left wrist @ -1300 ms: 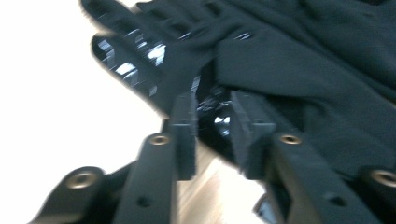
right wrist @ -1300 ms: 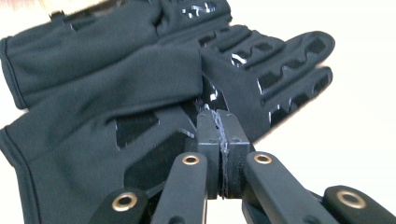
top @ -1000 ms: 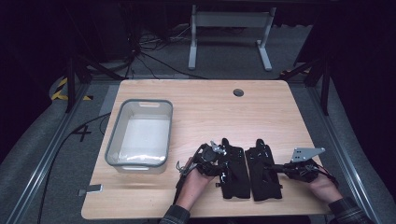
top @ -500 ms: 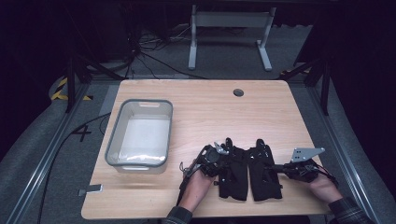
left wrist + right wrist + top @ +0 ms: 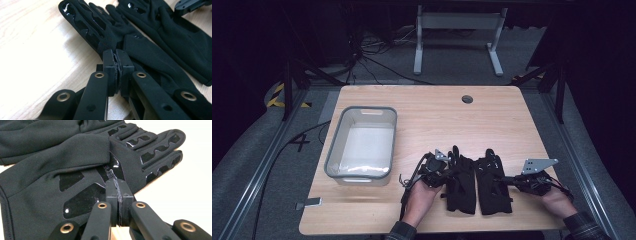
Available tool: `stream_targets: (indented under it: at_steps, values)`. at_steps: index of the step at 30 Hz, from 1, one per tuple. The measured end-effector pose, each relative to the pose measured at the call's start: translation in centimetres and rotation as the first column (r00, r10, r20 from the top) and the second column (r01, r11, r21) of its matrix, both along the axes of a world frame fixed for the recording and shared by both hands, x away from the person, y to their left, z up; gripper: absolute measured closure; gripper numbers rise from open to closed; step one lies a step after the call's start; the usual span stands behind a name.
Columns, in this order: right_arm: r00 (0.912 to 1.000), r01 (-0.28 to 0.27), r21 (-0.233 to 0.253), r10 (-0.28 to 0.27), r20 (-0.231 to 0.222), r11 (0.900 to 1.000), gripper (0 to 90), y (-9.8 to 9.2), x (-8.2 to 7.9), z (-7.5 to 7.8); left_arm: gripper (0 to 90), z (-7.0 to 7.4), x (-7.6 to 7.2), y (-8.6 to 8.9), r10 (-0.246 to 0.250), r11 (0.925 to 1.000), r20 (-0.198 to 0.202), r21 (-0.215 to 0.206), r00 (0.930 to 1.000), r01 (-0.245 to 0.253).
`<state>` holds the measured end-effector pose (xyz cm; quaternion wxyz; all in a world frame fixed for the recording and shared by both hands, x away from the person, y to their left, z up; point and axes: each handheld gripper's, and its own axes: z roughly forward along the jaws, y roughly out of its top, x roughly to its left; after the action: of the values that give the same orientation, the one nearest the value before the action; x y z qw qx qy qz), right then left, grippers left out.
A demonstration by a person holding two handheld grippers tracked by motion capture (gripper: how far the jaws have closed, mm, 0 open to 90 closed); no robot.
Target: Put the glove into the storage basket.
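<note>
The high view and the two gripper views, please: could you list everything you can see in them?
gloves: two, black with glossy grip patches, side by side at the table's near edge; left glove, right glove.
bin: one, clear with grey rim, left part of the table.
table: one, light wood, with a small round hole near its far edge.
metal frame: one, grey, on the floor beyond the table.
cables: several, black, on the floor behind the table.
left gripper: black, jaws closed, at the left glove.
right gripper: black, jaws closed, at the right glove.
</note>
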<state>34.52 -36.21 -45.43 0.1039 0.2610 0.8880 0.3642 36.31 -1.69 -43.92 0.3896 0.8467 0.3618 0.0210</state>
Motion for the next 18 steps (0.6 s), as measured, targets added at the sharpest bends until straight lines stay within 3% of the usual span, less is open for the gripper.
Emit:
stream_targets:
  at_steps: [10,18]
  values:
    - [0.9999,-0.009,-0.007,0.009,0.005,1.000,89.9,1.0,0.1,0.0,87.5,0.6,-0.1,0.5,-0.010,0.9976,-0.010,-0.069,0.9999,0.009]
    - [0.9998,-0.020,-0.003,0.020,0.000,1.000,89.9,1.7,0.5,0.0,87.5,1.3,0.2,0.9,-0.028,0.9879,-0.020,-0.153,0.9994,0.025]
